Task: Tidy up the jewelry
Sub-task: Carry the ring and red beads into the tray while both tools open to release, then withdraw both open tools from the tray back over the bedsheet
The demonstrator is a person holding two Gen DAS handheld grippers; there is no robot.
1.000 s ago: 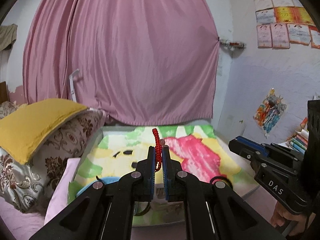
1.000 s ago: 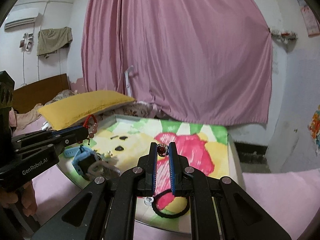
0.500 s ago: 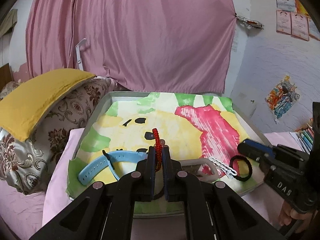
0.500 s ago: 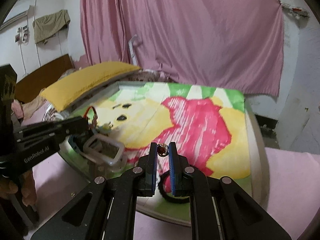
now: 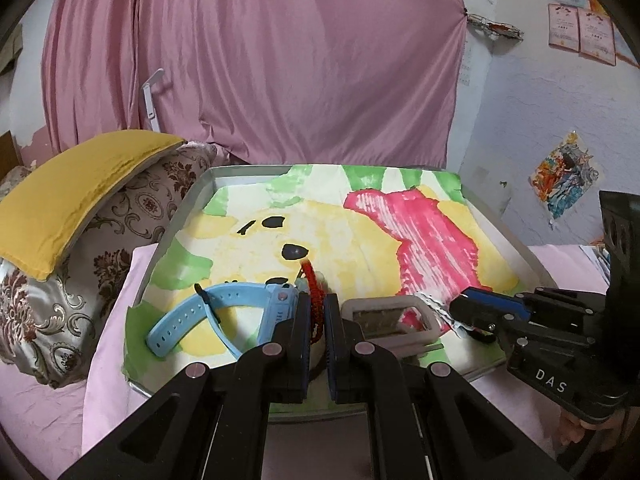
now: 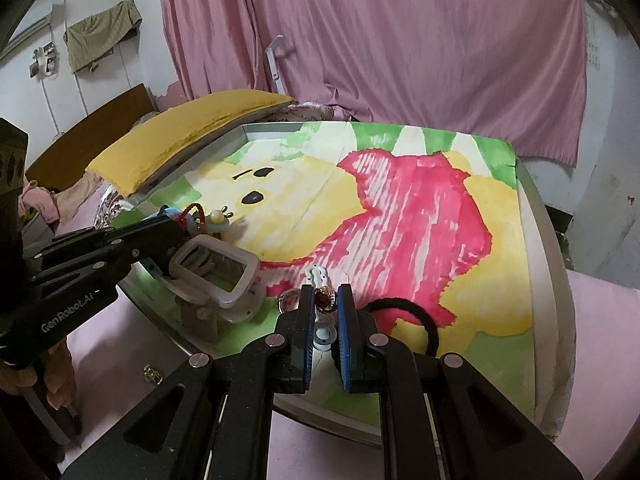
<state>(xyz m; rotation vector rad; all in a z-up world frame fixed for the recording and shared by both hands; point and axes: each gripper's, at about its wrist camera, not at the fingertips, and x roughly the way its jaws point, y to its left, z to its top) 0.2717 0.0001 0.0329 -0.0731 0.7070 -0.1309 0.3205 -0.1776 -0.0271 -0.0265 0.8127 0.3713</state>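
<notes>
Both grippers have dropped toward the near end of a metal tray [image 5: 188, 204] since a second ago, when they sat higher and the pink curtain [image 5: 280, 60] filled most of each view. The left gripper [image 5: 316, 312] is clamped on a red braided bracelet [image 5: 313, 284], which stands up from between its pads above the tray's near edge. The right gripper [image 6: 326, 300] is closed on a ring with a dark red stone [image 6: 324, 298], held over the tray's near rim. A painted sheet in yellow, pink and green [image 6: 400, 208] lines the tray; its far half lies bare, offering open room. Clutter gathers along the near edge: a blue watch strap [image 5: 208, 312] at the left, a small white-framed box [image 6: 216, 268] between the two grippers, a white clip [image 6: 318, 276] just beyond the ring, and a black hair tie [image 6: 416, 316] just right of the right gripper. A yellow pillow [image 5: 72, 188] presses against the tray's left side.
</notes>
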